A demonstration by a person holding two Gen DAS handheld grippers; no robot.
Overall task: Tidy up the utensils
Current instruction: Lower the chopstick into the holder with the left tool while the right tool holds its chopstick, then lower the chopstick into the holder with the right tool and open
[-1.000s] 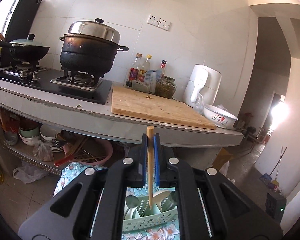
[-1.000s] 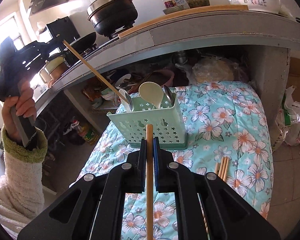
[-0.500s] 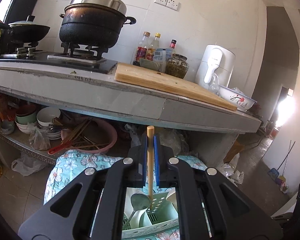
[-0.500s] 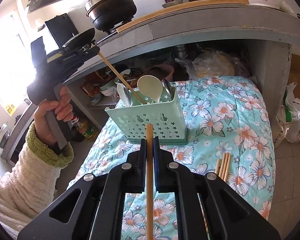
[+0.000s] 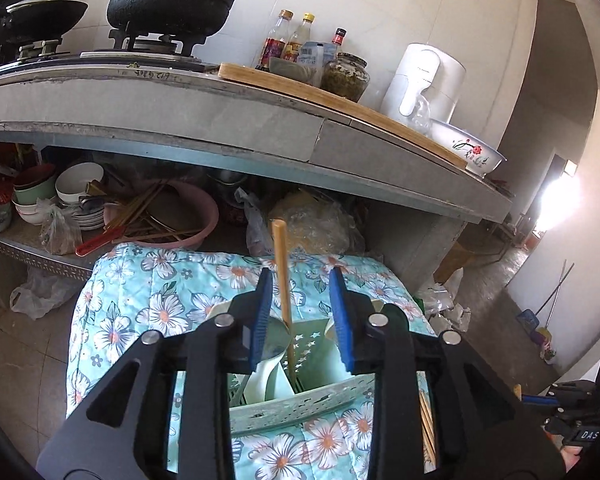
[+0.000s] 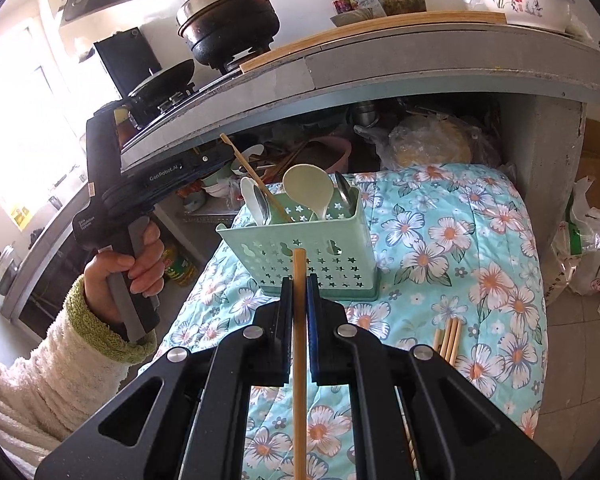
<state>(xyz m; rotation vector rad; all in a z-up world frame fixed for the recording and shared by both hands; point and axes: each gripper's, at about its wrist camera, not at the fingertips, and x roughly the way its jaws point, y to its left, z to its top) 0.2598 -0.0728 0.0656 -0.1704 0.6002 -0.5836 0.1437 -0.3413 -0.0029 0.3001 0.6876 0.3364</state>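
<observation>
Between the parted jaws of the left gripper (image 5: 300, 312), one chopstick (image 5: 283, 280) leans in the green caddy (image 5: 296, 404). Withdraw straight upward. Ahead of the right gripper (image 6: 300, 300), clamped on another chopstick (image 6: 299, 340), align over the same caddy before releasing.

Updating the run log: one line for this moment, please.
left gripper: open, chopstick released into caddy | right gripper: shut on second chopstick | spare chopsticks on quilt

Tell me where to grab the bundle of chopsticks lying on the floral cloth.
Grip the chopsticks across their upper ends, coming straight down from above with the jaws spanning the bundle's width. They lie flat, side by side on the floral cloth, apart from the green utensil basket.
</observation>
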